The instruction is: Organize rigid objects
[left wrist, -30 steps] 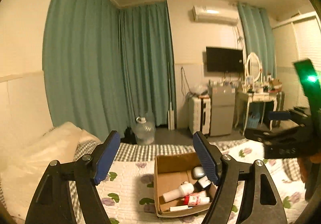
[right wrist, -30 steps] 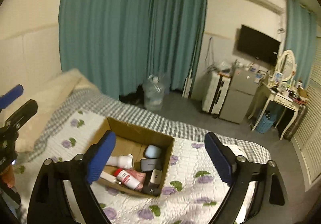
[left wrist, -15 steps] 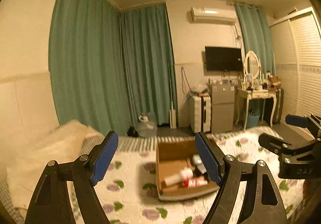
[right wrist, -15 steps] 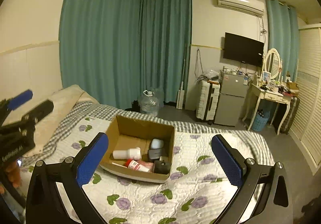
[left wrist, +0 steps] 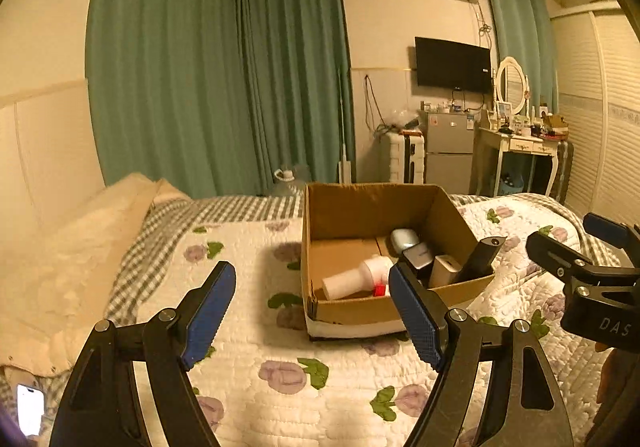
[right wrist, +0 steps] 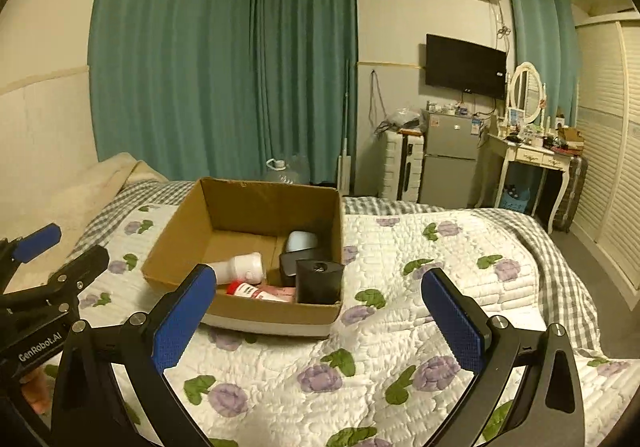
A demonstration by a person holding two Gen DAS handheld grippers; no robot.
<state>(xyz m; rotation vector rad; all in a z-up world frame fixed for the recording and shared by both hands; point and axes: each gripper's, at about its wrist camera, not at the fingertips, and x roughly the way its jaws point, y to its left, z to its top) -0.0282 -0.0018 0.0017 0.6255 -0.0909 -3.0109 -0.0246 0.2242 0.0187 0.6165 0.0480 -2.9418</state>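
In the left wrist view, the left gripper (left wrist: pixel 310 313) is hovering above the bed (left wrist: pixel 248 351) with its jaws standing wide apart and gripping nothing. Just ahead, a cardboard box (left wrist: pixel 352 307) is sitting on the flowered quilt, open at the top. Inside it a white bottle (left wrist: pixel 356 278) is lying on its side, a pale blue case (left wrist: pixel 404 238) is resting toward the far wall, and a black box (left wrist: pixel 480 257) is leaning tilted against the right wall, beside a small beige box (left wrist: pixel 443 270). The right gripper (left wrist: pixel 588 271) is showing at the right edge, beside the box.

In the right wrist view, the right gripper (right wrist: pixel 320 317) is hanging over the quilt, its jaws likewise spread open and empty. The cardboard box (right wrist: pixel 192 231) is lying just beyond the left blue pad. The white bottle (right wrist: pixel 242 266), a red-capped tube (right wrist: pixel 260 291), the pale blue case (right wrist: pixel 302 241) and the black box (right wrist: pixel 319 282) are crowding its near right corner. The left gripper (right wrist: pixel 44 271) is showing at the left edge.
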